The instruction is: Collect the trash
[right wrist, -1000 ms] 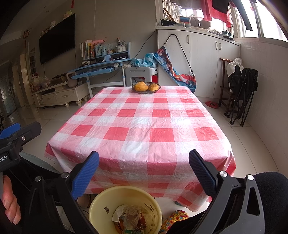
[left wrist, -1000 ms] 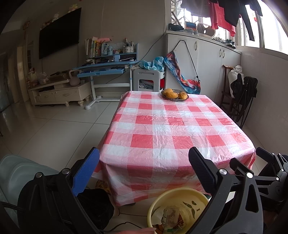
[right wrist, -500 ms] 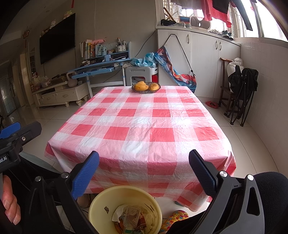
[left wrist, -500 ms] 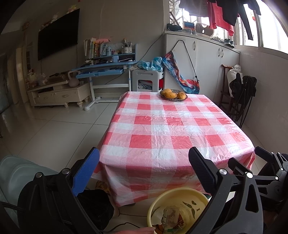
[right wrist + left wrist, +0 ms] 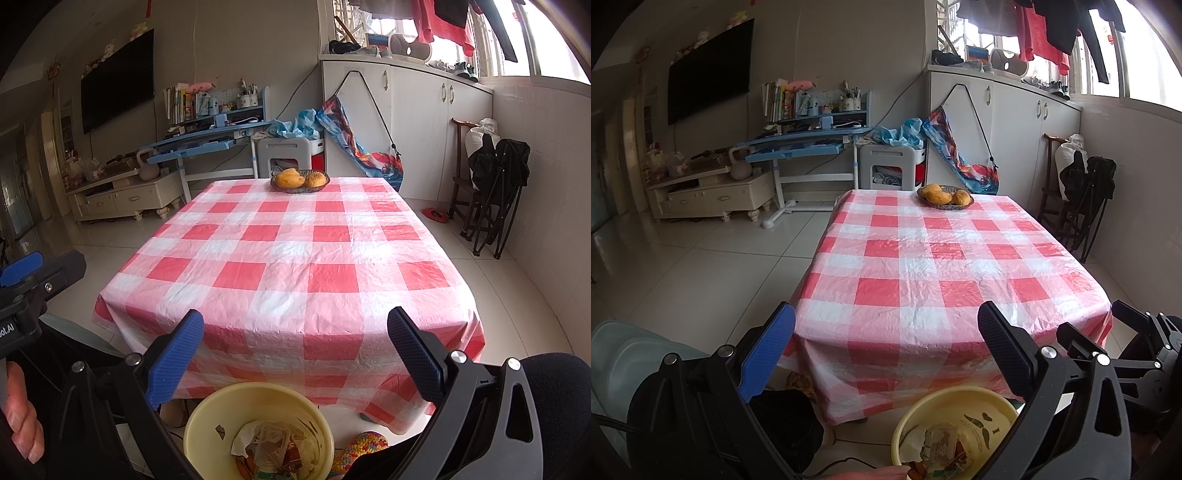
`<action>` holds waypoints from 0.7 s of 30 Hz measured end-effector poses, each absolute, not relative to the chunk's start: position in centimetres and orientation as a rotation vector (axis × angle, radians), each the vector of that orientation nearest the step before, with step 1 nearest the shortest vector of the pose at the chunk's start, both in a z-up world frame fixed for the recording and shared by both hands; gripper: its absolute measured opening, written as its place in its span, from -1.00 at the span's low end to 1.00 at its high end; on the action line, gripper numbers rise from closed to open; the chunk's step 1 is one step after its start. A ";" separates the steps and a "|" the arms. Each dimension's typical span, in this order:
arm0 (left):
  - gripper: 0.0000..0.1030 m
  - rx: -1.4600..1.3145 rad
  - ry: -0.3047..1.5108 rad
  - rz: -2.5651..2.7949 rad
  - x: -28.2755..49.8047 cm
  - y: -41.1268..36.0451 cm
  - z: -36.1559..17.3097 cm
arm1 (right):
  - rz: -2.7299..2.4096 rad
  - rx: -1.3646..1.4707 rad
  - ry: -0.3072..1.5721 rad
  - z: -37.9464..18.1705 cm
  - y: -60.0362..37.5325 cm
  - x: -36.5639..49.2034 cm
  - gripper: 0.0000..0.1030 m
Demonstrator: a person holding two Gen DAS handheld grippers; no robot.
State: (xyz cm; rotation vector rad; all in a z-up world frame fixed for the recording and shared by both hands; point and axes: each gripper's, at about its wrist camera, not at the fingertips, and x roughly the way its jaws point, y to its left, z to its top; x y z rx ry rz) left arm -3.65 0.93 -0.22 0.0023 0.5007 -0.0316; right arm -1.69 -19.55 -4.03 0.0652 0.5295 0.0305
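Here, both grippers hang spread wide with nothing between their fingers. The left gripper (image 5: 886, 350) fills the bottom of its view, its blue finger (image 5: 768, 354) at lower left and its black finger (image 5: 1006, 354) at lower right. The right gripper (image 5: 295, 350) sits the same way in its own view, both pads blue. In the left view the right gripper shows as black framework at the lower right edge; in the right view the left gripper (image 5: 33, 273) pokes in at mid left, with a hand (image 5: 20, 417) below it at the lower left edge.

Just beneath the fingers stands a yellow bin (image 5: 258, 428), bottom centre in the right view and lower right of centre in the left view (image 5: 953, 428). The trash (image 5: 273, 446) lies inside it: crumpled white paper, a clear wrapper and coloured scraps. The bin stands on the floor just in front of the near edge of the table (image 5: 295, 266), whose red and white checked cloth hangs down behind it.

At the far end of the table, upper centre, a dark bowl (image 5: 299, 182) holds orange-yellow fruit. Beyond it, against the wall, stand a blue desk (image 5: 207, 140) and white cabinets (image 5: 424, 122).
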 end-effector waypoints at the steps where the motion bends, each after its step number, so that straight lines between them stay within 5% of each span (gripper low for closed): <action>1: 0.86 0.002 0.501 -0.032 -3.6 1.0 -0.2 | 0.031 0.066 0.529 -4.0 -19.6 -1.7 0.85; 21: 0.86 -0.017 0.527 -0.051 -3.2 0.9 0.4 | 0.030 0.097 0.556 -3.0 -20.4 -0.3 0.85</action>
